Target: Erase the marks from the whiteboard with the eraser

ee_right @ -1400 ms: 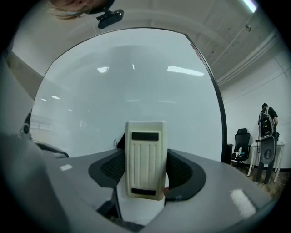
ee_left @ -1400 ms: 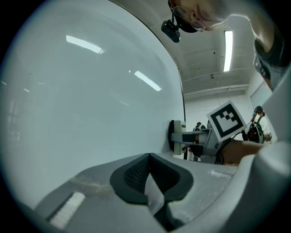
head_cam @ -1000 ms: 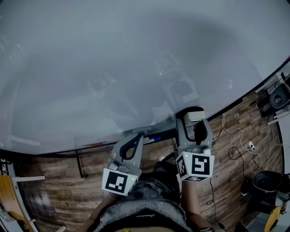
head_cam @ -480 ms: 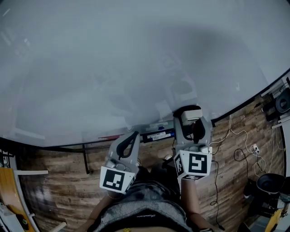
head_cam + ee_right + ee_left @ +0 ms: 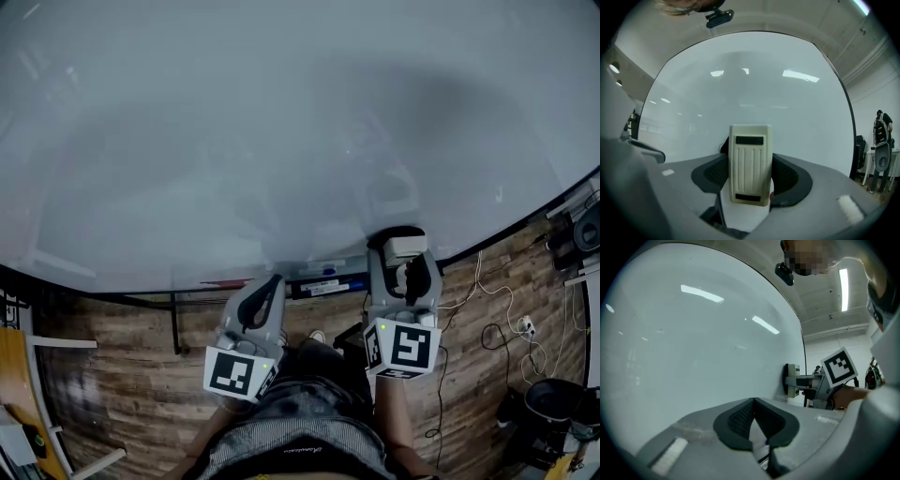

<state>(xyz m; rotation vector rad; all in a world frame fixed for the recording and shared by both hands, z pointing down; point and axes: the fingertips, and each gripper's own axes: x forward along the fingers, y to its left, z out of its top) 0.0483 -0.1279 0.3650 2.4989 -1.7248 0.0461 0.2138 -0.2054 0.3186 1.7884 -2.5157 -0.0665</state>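
Moved: right gripper (image 5: 405, 267) and eraser (image 5: 404, 247) edged slightly right along the whiteboard's (image 5: 281, 141) near edge.
Right gripper: clamped on the eraser.
Left gripper (image 5: 270, 291): jaws together, empty.
Marks: none visible, perhaps too faint.
Technique: keep the pad flat and overlap strokes.

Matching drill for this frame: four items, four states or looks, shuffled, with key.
1. left hand-held gripper
2. right hand-held gripper
3. eraser
4. whiteboard

A. cream, ribbed back
B. jaws together, nothing between them
C. large, pale, glossy surface
D. jaws clamped on the eraser

Pairs: 1-B; 2-D; 3-A; 4-C
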